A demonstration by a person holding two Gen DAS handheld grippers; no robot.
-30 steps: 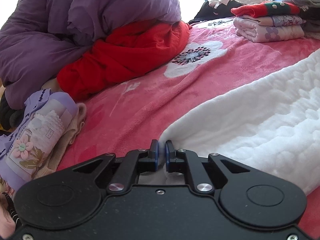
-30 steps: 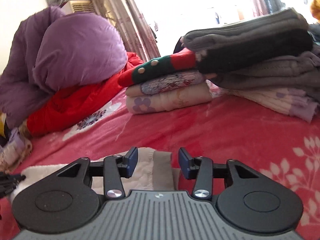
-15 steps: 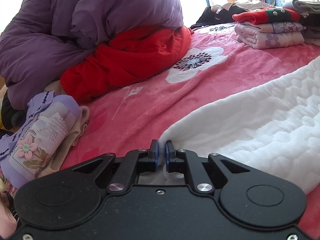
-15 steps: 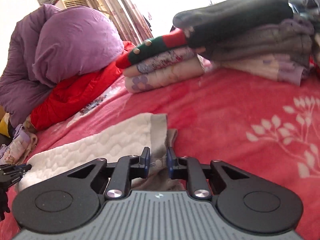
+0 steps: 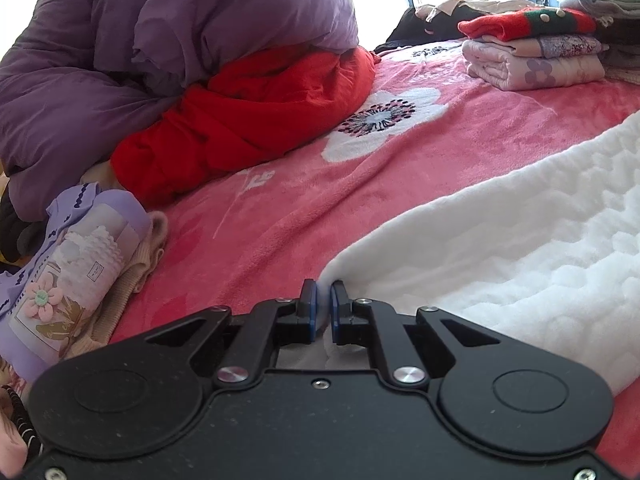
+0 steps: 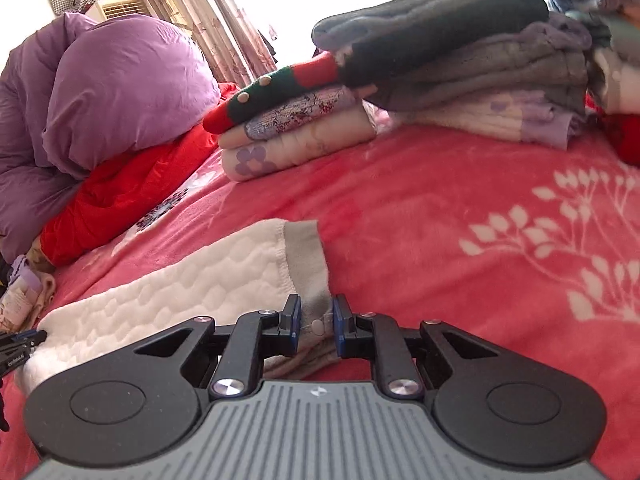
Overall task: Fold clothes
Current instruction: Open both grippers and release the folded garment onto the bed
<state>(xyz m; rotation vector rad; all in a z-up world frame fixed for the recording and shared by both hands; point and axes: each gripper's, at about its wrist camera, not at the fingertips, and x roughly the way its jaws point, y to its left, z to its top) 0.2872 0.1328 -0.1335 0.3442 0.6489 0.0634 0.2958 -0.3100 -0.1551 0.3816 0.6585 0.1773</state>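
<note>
A white quilted garment (image 5: 520, 240) with a grey waistband (image 6: 306, 256) lies flat on the pink floral blanket (image 5: 300, 200). My left gripper (image 5: 323, 304) is shut on the garment's white corner. My right gripper (image 6: 316, 320) is closed on the grey waistband end, with bunched cloth filling the gap between its fingers. The left gripper's tip shows at the far left of the right wrist view (image 6: 24, 340), at the garment's other end.
A purple duvet (image 5: 140, 48) rests on a red quilt (image 5: 248, 120) at the back left. Folded clothes are stacked at the back (image 6: 296, 132), with a taller grey pile (image 6: 460, 52) beside them. A lilac flowered garment (image 5: 72, 280) lies at the left.
My right gripper closed from wide open onto the grey waistband and drew back, so more of the garment shows stretched out. My left gripper stayed shut on the white corner.
</note>
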